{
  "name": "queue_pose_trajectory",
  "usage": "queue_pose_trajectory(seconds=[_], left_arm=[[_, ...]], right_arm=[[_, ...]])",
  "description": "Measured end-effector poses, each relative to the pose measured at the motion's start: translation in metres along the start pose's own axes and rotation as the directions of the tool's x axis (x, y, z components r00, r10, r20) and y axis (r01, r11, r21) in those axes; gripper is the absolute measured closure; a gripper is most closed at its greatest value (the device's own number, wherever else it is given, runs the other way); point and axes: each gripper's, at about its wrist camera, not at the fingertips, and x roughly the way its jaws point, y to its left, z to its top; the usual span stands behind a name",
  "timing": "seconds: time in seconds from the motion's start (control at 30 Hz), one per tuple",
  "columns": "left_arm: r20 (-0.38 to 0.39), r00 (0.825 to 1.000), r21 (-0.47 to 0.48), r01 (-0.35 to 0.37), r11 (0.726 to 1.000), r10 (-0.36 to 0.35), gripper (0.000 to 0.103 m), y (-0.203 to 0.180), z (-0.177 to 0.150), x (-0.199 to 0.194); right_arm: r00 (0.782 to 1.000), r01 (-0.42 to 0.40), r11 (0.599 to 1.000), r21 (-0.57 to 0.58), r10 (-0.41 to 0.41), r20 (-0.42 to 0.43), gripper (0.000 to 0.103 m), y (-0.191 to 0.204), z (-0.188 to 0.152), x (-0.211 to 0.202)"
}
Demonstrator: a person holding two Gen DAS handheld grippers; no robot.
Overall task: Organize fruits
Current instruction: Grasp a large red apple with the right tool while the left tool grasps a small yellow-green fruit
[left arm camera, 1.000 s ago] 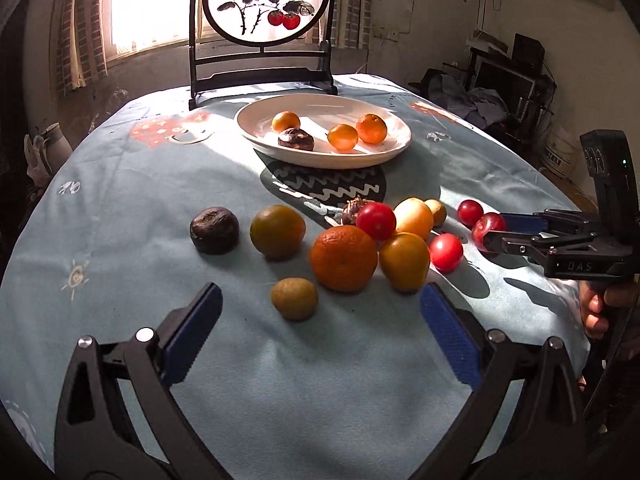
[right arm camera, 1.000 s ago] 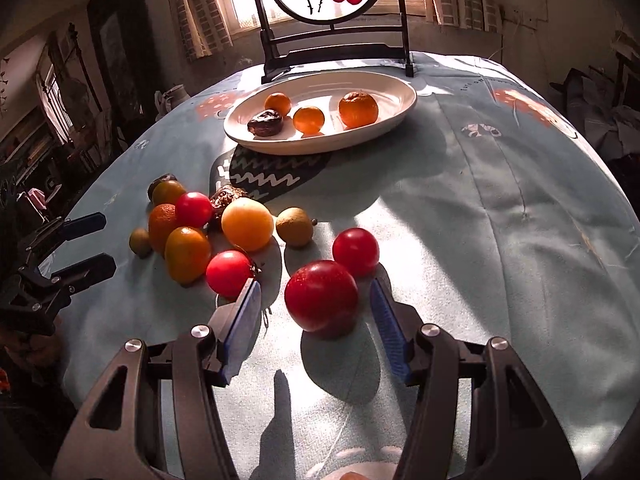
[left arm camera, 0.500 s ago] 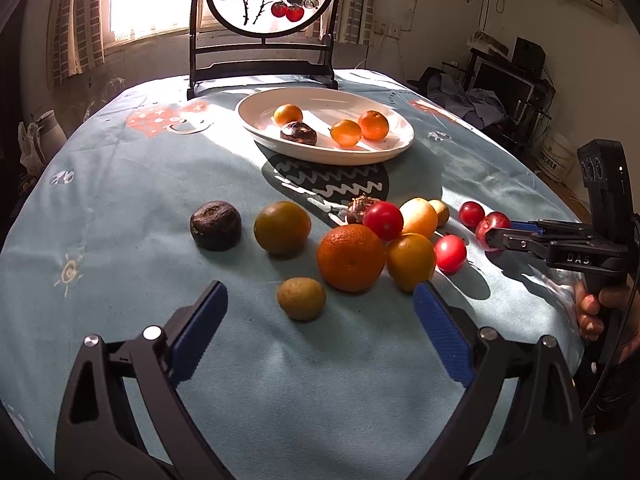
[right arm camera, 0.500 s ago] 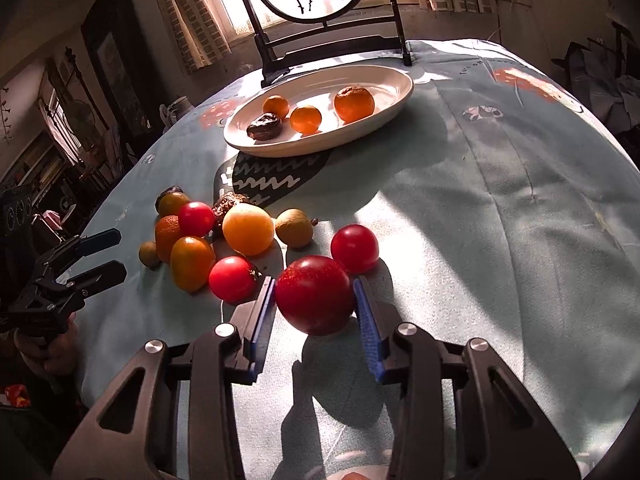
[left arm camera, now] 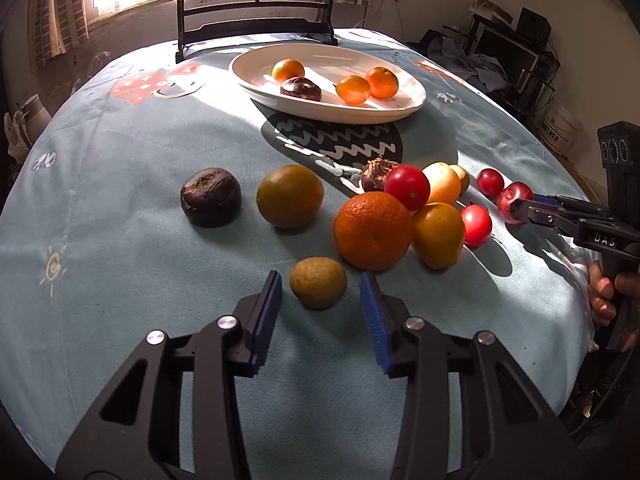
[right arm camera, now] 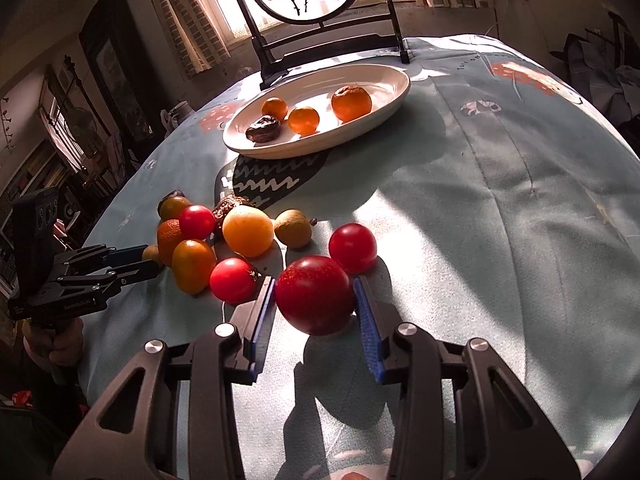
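My right gripper [right arm camera: 315, 300] is shut on a dark red plum [right arm camera: 315, 294] and holds it just above the cloth; it also shows in the left wrist view [left arm camera: 514, 203]. My left gripper [left arm camera: 320, 292] is open, its blue pads either side of a small yellow-green fruit [left arm camera: 318, 282] without touching it. Loose fruit lies in a cluster: a big orange [left arm camera: 372, 230], a yellow-orange fruit [left arm camera: 438, 235], red tomatoes [left arm camera: 407, 186], a green-orange citrus [left arm camera: 289, 195] and a dark wrinkled fruit [left arm camera: 211, 197]. A white oval plate [left arm camera: 384, 110] at the back holds small oranges and one dark fruit.
A round table with a light blue printed cloth [left arm camera: 120, 240]. A dark wooden stand with a round painted screen [left arm camera: 256, 20] stands behind the plate. The table's edge drops off at the right near the hand. Furniture and clutter surround the table.
My left gripper moved forward and narrowed around the small yellow-green fruit. My right gripper closed on the red plum and lifted it slightly.
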Motion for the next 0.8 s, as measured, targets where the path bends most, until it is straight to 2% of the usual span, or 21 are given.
queue_pose_trajectory(seconds=[0.23, 0.37, 0.8], left_arm=[[-0.002, 1.000, 0.011, -0.025, 1.000, 0.025, 0.063, -0.0015, 0.0067, 0.0026], [-0.032, 0.999, 0.028, -0.039, 0.999, 0.040, 0.072, -0.0043, 0.0049, 0.0073], [-0.012, 0.999, 0.025, -0.031, 0.999, 0.031, 0.074, -0.0033, 0.0037, -0.0002]], right_arm=[[1.000, -0.003, 1.000, 0.001, 0.003, 0.000, 0.063, 0.0000, 0.0003, 0.0001], [1.000, -0.004, 1.000, 0.002, 0.004, 0.001, 0.063, -0.0003, 0.0001, -0.0008], [1.000, -0.017, 1.000, -0.003, 0.017, 0.020, 0.063, 0.0004, 0.0003, -0.0036]])
